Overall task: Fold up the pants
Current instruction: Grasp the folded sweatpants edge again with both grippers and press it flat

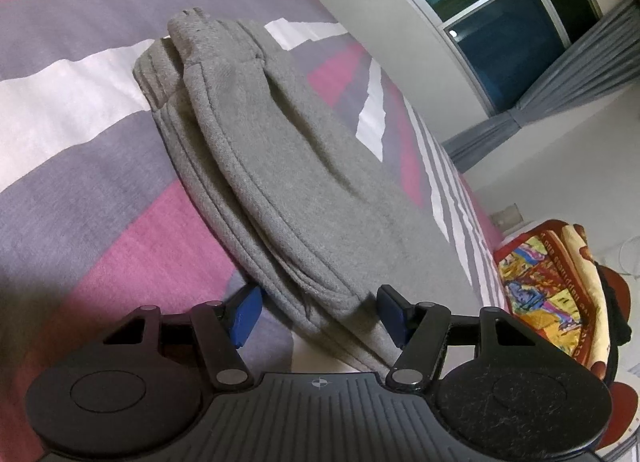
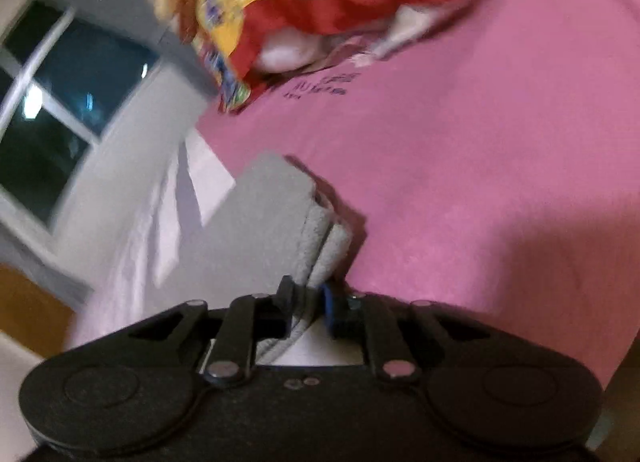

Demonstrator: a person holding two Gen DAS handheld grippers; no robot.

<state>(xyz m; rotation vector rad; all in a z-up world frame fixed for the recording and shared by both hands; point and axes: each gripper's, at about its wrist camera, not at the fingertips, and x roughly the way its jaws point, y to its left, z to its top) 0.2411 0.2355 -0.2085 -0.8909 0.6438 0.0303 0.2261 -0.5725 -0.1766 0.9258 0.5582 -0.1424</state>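
Left gripper [image 1: 320, 312]: my blue fingers [image 1: 248, 312] are standing spread wide, straddling the near end of the grey pants [image 1: 280, 166] without clamping; fabric is sitting between them, and I can't tell whether the pads touch it. The pants are lying folded in stacked layers on the striped bedsheet [image 1: 80, 166], running from my fingers toward 11 o'clock, cuffs bunched at the far end. A dark window [image 1: 500, 14] is showing at 1 o'clock, a colourful blanket [image 1: 540, 282] at 3 o'clock.

Right gripper [image 2: 307, 304]: fingers are pressing close together, pinching the layered edge of the pants [image 2: 276, 214], which are extending toward 11 o'clock over the pink sheet [image 2: 480, 182]. This view is blurring. The blanket [image 2: 320, 2] is sitting at 12 o'clock, the window [image 2: 60, 110] at 9 to 10 o'clock.
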